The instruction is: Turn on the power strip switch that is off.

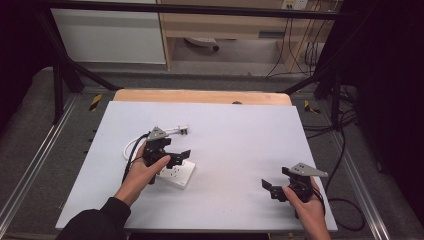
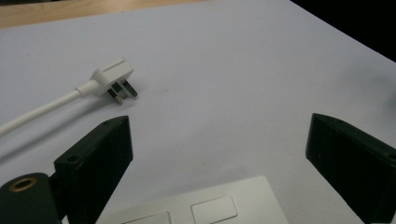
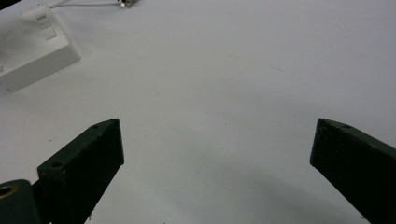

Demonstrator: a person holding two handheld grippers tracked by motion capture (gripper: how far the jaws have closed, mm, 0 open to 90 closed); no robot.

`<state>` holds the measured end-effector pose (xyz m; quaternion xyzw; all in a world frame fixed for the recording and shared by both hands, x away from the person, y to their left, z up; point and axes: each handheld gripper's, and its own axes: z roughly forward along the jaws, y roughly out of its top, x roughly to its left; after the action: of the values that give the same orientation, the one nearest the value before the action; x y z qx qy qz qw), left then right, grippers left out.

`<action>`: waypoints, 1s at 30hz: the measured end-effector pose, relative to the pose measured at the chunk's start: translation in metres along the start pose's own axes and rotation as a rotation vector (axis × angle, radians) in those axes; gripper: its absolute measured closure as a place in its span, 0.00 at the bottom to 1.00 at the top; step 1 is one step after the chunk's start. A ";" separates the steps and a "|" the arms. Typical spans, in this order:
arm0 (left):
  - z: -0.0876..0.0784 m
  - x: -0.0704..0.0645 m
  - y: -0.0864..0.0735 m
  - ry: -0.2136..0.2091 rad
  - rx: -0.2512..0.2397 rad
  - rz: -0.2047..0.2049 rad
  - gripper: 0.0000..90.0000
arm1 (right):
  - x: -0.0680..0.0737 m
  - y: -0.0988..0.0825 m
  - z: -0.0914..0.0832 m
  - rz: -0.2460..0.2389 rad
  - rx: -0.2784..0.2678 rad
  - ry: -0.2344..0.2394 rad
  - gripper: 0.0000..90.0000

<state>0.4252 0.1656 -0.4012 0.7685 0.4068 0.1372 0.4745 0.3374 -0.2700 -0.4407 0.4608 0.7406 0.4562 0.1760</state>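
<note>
A white socket block (image 1: 176,173) lies on the white board (image 1: 240,135), left of centre. My left gripper (image 1: 181,157) hovers just over it, jaws wide open. In the left gripper view (image 2: 219,126) the block's top (image 2: 205,207) sits low between the two jaws without touching either pad. A white three-pin plug (image 2: 114,78) on a white cable (image 2: 37,112) lies on its side beyond the block, also seen from above as the plug (image 1: 183,130). My right gripper (image 1: 268,185) rests open near the front right. The right gripper view (image 3: 218,126) has bare board between its jaws and the block (image 3: 35,51) far off.
A wooden table edge (image 1: 200,96) shows behind the board. Black frame posts (image 1: 57,85) stand at both sides. Dark cables (image 1: 340,150) trail over the floor to the right. The cable loops on the board left of the block (image 1: 129,147).
</note>
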 end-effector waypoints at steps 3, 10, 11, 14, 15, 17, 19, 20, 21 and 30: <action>-0.004 0.001 0.001 0.003 -0.024 0.007 0.08 | 0.000 0.000 0.000 -0.002 0.001 -0.001 0.04; -0.013 0.005 0.002 0.008 -0.068 0.005 0.09 | 0.000 0.000 0.000 0.000 0.000 0.000 0.04; -0.014 0.006 0.003 0.010 -0.068 0.006 0.09 | 0.000 0.000 0.000 -0.001 0.000 0.001 0.04; -0.018 0.008 0.004 0.010 -0.068 -0.001 0.09 | 0.000 0.000 0.000 0.001 0.000 0.002 0.04; -0.019 0.008 0.004 0.011 -0.071 -0.002 0.09 | 0.000 0.000 0.000 -0.001 0.000 0.002 0.04; -0.023 0.009 0.004 0.013 -0.079 -0.008 0.09 | 0.000 0.000 0.000 -0.002 0.000 0.002 0.04; -0.027 0.011 0.005 0.016 -0.088 -0.011 0.09 | 0.000 0.000 0.000 0.002 -0.001 0.002 0.03; -0.029 0.012 0.005 0.017 -0.088 -0.012 0.09 | 0.000 0.000 0.000 0.000 0.000 0.002 0.03; -0.031 0.013 0.005 0.020 -0.092 -0.013 0.09 | 0.000 0.000 0.000 -0.003 0.000 0.002 0.03; -0.054 0.023 0.004 0.043 -0.115 -0.024 0.09 | 0.000 0.000 0.000 -0.001 0.000 0.002 0.03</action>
<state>0.4097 0.2150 -0.3741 0.7318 0.4176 0.1712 0.5106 0.3374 -0.2696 -0.4405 0.4600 0.7411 0.4563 0.1756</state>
